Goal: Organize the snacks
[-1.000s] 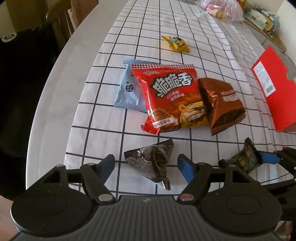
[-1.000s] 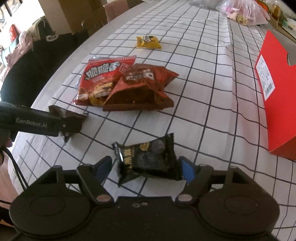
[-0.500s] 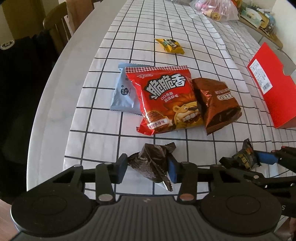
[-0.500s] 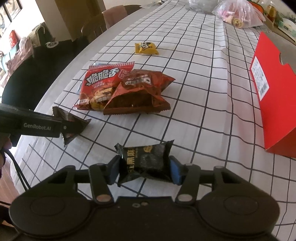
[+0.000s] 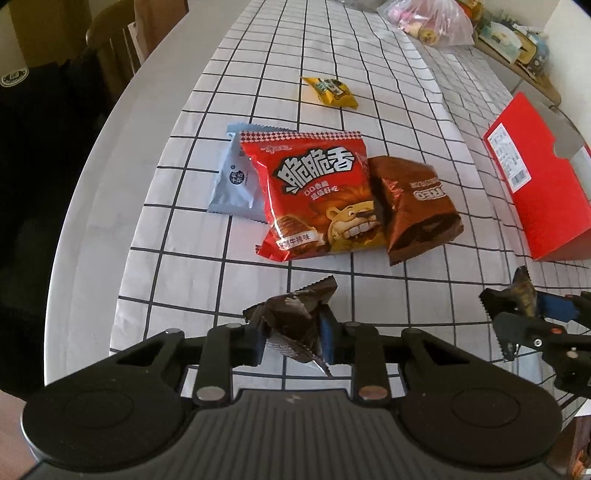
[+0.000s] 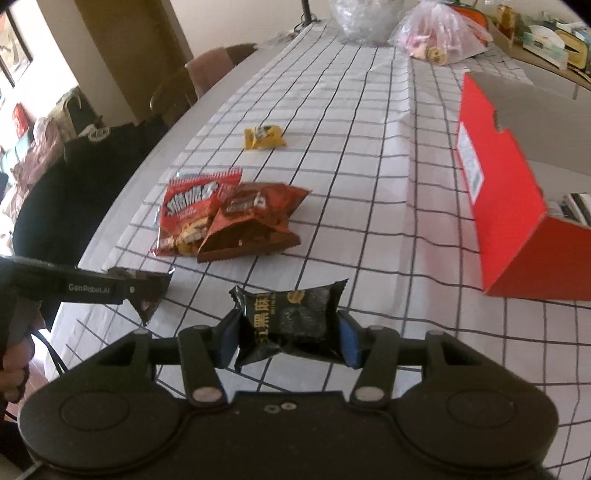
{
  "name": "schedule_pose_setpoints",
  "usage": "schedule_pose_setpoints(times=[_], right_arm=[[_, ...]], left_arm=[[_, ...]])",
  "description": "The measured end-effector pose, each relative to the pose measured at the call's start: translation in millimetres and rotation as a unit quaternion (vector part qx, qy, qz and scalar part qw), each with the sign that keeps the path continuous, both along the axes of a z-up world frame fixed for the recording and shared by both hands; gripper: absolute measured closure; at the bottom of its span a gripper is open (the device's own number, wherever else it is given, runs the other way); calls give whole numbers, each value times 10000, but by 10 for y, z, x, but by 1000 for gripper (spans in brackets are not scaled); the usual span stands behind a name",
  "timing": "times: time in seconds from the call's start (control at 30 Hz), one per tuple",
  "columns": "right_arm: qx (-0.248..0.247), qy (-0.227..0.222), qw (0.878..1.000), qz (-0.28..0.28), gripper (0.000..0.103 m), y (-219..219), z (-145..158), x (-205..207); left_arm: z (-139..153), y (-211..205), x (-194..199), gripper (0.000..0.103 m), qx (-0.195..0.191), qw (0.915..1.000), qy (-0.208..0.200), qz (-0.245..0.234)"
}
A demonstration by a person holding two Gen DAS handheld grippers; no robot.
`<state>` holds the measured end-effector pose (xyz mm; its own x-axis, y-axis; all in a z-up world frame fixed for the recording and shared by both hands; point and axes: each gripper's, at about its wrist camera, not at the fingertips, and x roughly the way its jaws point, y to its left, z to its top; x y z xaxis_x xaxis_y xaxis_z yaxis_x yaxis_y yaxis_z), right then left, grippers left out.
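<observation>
Pale blue packet (image 5: 233, 181) half buried under red chip bag (image 5: 317, 195); its print too small to read. Red box (image 6: 517, 206) cut by right frame edge, contents blurred. Shelf clutter (image 6: 546, 33) beyond the counter indistinct.

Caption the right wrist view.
Right gripper grips a black sesame snack packet above the checkered tablecloth, near the red box.

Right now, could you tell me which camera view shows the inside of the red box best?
The right wrist view: it looks over the red box rim, showing the grey inner wall and some contents at the near end. The left wrist view shows only its red outer side and label, nothing inside.
</observation>
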<state>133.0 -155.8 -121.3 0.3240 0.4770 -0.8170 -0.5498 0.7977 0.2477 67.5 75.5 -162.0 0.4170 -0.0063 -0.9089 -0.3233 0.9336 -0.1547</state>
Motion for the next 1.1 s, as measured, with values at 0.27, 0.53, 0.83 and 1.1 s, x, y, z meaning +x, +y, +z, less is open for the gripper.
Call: schedule_pose_setpoints(times=[0.27, 0.53, 0.83, 1.1], right_arm=[[240, -349, 9986, -327, 50, -414, 402, 151], [336, -788, 9940, -682, 50, -900, 692, 451], [327, -1046, 9885, -1040, 50, -1477, 822, 824], [151, -1070, 9871, -1182, 50, -1923, 753, 1167]], left_arm=[[440, -207, 48, 76, -51, 9988, -437, -197], [922, -782, 372, 75, 18, 9925, -961, -754], [1233, -1624, 872, 75, 190, 9820, -1304, -1351], [1255, -2271, 1299, 75, 296, 9769, -1321, -1655]])
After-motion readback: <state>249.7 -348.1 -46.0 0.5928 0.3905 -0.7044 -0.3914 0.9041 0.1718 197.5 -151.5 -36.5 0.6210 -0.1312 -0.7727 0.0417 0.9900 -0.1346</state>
